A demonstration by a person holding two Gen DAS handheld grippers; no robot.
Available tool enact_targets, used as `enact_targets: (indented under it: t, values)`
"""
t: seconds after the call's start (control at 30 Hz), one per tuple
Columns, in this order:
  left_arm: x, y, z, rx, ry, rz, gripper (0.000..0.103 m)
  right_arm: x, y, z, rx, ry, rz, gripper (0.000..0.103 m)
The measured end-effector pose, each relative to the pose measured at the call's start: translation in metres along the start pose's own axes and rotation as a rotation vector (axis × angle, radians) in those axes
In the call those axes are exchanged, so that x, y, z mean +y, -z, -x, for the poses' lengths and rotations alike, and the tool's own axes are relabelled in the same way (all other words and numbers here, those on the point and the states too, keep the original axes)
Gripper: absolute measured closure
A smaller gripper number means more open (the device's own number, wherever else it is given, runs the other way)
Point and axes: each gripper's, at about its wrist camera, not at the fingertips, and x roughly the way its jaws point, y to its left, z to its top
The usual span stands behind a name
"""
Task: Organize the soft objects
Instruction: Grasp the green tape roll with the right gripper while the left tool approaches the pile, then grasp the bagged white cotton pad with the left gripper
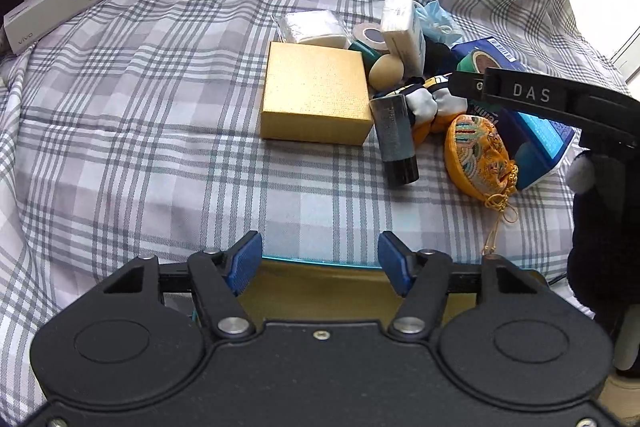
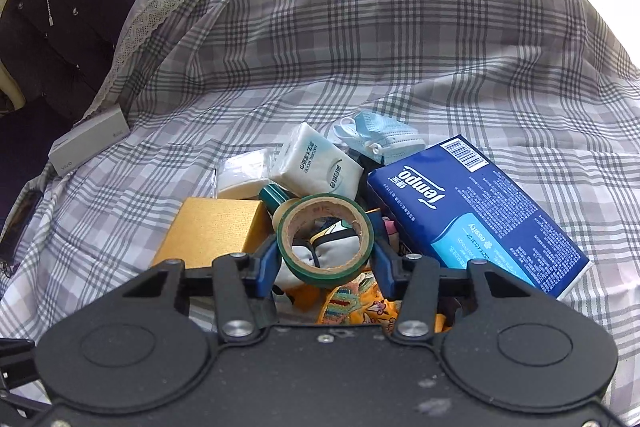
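A pile of items lies on the plaid bedsheet [image 1: 160, 131]. My right gripper [image 2: 326, 253] is shut on a green tape roll [image 2: 326, 239] and holds it over the pile; the roll also shows in the left wrist view [image 1: 476, 61] at the tip of the right gripper's arm. Under it lie a white, yellow and dark plush toy [image 1: 424, 103] and an orange embroidered pouch [image 1: 478, 157]. A blue tissue box [image 2: 476, 215], a white tissue pack [image 2: 316, 163] and a blue face mask [image 2: 380, 137] lie around them. My left gripper [image 1: 320, 259] is open and empty, near the front.
A gold box [image 1: 316, 95], a dark cylinder [image 1: 394, 141], another tape roll [image 1: 370, 39], a beige egg shape [image 1: 386, 71] and a clear bag of white pads [image 1: 312, 27] sit in the pile. A white phone box [image 1: 56, 7] lies far left by a tufted headboard [image 2: 60, 15].
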Motion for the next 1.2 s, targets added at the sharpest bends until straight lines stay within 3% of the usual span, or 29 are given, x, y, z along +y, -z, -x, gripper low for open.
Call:
enact_targets:
  t: [0.3, 0.7, 0.83, 1.0, 1.2]
  values:
    - [0.001, -0.011, 0.003, -0.021, -0.087, -0.057, 0.043, -0.011, 0.006, 0.000, 0.004, -0.006, -0.017, 0.056]
    - [0.007, -0.116, -0.029, -0.083, -0.149, -0.089, 0.043, -0.013, 0.011, 0.005, 0.005, -0.038, -0.012, 0.056]
    - [0.004, -0.141, -0.052, -0.101, -0.190, -0.163, 0.043, -0.017, 0.011, 0.004, 0.013, -0.047, -0.021, 0.056]
    - [0.002, -0.159, -0.078, -0.049, -0.092, -0.326, 0.043, -0.020, 0.012, 0.000, 0.027, -0.063, -0.034, 0.056]
    - [-0.001, -0.168, -0.103, -0.033, -0.098, -0.451, 0.043, -0.023, 0.011, -0.003, 0.037, -0.081, -0.047, 0.056]
